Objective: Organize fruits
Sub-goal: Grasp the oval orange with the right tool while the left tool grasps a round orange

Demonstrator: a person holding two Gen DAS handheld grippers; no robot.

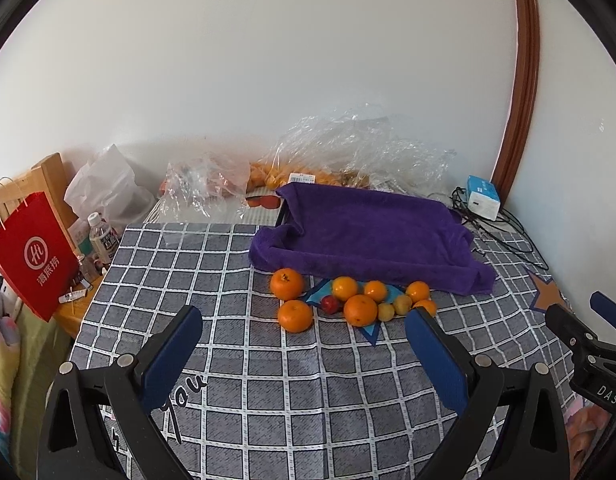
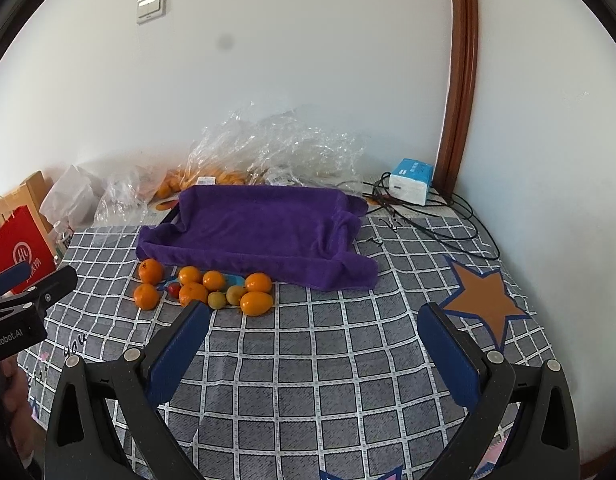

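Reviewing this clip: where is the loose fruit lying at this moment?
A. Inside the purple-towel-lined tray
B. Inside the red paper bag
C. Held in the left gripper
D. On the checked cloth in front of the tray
D: the oranges and small fruits sit in a cluster on the checked cloth just in front of the purple towel, which has nothing on it; both grippers are open.

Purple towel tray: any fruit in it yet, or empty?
Empty. The purple towel is bare inside; all the loose fruit lies on the tablecloth in front.
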